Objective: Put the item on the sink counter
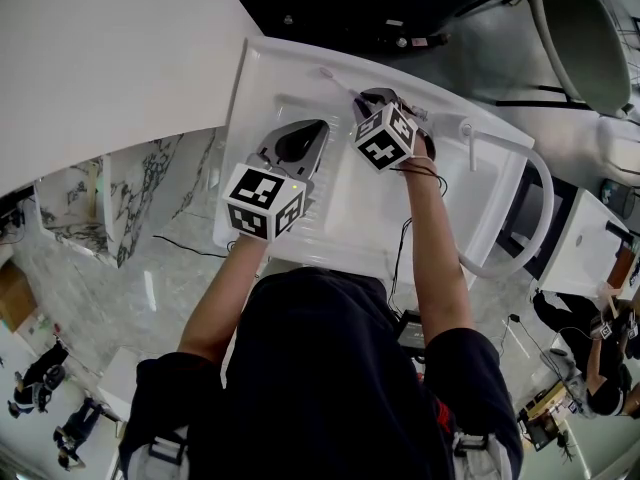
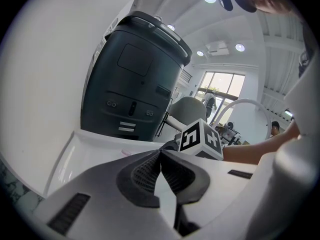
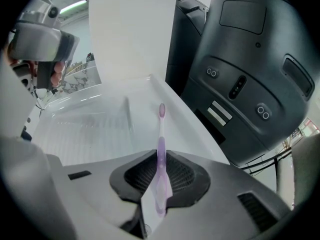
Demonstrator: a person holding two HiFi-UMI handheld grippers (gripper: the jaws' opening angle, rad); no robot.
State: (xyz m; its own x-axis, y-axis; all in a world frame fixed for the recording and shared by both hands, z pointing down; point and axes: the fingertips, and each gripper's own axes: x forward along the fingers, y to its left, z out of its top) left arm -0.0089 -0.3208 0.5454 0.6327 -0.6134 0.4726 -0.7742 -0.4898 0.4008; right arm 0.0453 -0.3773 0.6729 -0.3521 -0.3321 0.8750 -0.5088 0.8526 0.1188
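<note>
A pale purple toothbrush (image 3: 161, 129) is clamped by its handle between the pads of my right gripper (image 3: 161, 158), which is shut on it. Its brush head points out ahead, over the white rim of the sink counter (image 3: 175, 101). From the head view, the right gripper (image 1: 368, 98) hovers at the far side of the sink, and the toothbrush (image 1: 338, 81) sticks out toward the counter's back rim (image 1: 262, 68). My left gripper (image 1: 312, 133) hangs over the basin just to its left. In the left gripper view its jaws (image 2: 160, 156) are shut with nothing between them.
A white faucet (image 1: 467, 138) stands at the sink's right side, with a curved white rail (image 1: 537, 218) beyond it. A large dark machine (image 3: 250, 69) stands right behind the counter. A white wall (image 1: 100, 58) borders the left. People stand in the far corners of the room.
</note>
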